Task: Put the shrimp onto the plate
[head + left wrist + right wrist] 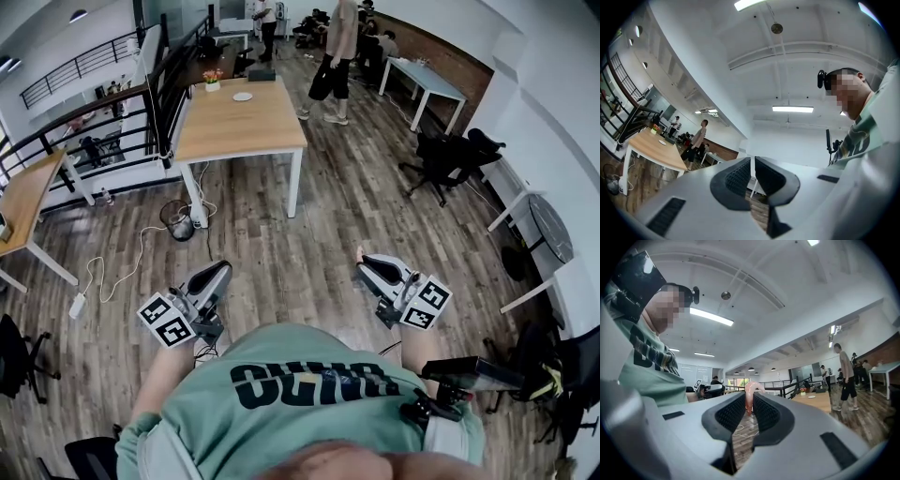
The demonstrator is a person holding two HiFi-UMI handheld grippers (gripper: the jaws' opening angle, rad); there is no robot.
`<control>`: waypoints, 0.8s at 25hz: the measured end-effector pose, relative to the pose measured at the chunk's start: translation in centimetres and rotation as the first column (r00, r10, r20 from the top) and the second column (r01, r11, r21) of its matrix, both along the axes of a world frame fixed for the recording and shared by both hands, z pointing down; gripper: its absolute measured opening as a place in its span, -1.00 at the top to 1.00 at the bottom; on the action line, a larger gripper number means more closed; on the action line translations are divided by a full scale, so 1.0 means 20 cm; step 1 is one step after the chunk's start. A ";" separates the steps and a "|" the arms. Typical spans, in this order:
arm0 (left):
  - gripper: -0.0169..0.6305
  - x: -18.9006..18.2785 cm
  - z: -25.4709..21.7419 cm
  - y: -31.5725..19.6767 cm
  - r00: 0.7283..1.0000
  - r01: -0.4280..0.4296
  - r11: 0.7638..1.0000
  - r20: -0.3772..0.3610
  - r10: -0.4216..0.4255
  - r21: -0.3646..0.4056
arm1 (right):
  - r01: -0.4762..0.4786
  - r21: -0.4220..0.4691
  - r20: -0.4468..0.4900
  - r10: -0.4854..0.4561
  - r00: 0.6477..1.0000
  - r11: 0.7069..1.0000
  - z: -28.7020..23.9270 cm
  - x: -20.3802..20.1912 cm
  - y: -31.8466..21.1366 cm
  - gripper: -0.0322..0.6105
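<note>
The right gripper (pixel 751 403) is clamped on a pale pink, curled shrimp (pixel 752 388). The shrimp stands upright between the ribbed black pads, its bent end poking above them. The left gripper (pixel 753 165) has its jaws drawn almost together, with only a thin slit between them and nothing in it.

Both grippers are held out in front of the person in the green T-shirt (pixel 309 384), above the brown wood-plank floor (pixel 309 253) and well apart from any table.

The small round white plate (pixel 243 96) lies on the long light-wood table with white legs (pixel 244 131), near its far end. A small pot of flowers (pixel 213 82) and a dark flat object (pixel 262 74) sit at that far edge. A round wire wastebasket (pixel 176 220) stands just beside the table's near left leg, and a white cable (pixel 112 267) trails over the floor close by.

Past the table's far right corner stands a person in dark shorts (pixel 334 56). A black office chair (pixel 448 155) is off to the right.
</note>
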State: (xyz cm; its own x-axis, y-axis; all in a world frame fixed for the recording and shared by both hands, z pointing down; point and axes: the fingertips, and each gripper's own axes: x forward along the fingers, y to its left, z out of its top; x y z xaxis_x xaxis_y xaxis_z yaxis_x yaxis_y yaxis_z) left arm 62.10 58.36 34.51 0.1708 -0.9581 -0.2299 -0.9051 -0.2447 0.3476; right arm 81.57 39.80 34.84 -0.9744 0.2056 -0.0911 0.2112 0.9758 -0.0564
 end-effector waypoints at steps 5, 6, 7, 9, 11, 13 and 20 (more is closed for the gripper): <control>0.85 0.16 0.01 -0.15 0.999 -0.043 0.999 0.010 0.043 -0.026 | -0.013 -0.002 0.014 0.013 1.000 1.000 0.03 0.14 -0.09 0.74; 0.85 0.18 0.02 -0.17 0.998 -0.055 0.998 0.011 0.056 -0.035 | -0.017 -0.003 0.015 0.017 1.000 1.000 0.04 0.16 -0.11 0.74; 0.85 0.20 0.03 -0.20 0.998 -0.067 0.997 0.012 0.068 -0.044 | -0.020 -0.005 0.015 0.020 1.000 1.000 0.05 0.17 -0.12 0.74; 0.85 0.22 0.04 -0.25 0.996 -0.087 0.994 0.009 0.087 -0.064 | -0.028 -0.010 0.014 0.028 1.000 1.000 0.07 0.17 -0.16 0.74; 0.85 0.22 0.06 -0.30 0.995 -0.098 0.992 0.006 0.099 -0.080 | -0.034 -0.021 0.014 0.034 0.999 0.999 0.09 0.16 -0.21 0.74; 0.85 0.21 0.07 -0.34 0.995 -0.098 0.991 0.001 0.098 -0.089 | -0.035 -0.034 0.009 0.035 0.999 0.999 0.11 0.14 -0.25 0.74; 0.85 0.12 0.14 -0.42 0.988 -0.154 0.983 -0.018 0.153 -0.103 | -0.054 -0.057 -0.026 0.052 0.998 0.997 0.17 0.04 -0.29 0.74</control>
State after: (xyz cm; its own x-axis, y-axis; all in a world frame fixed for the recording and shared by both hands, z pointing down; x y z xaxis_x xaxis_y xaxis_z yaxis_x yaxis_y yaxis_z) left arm 64.42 49.89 37.23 0.3153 -0.9395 -0.1336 -0.8559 -0.3424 0.3875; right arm 82.31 34.05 38.14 -0.9859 0.1486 -0.0774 0.1570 0.9806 -0.1176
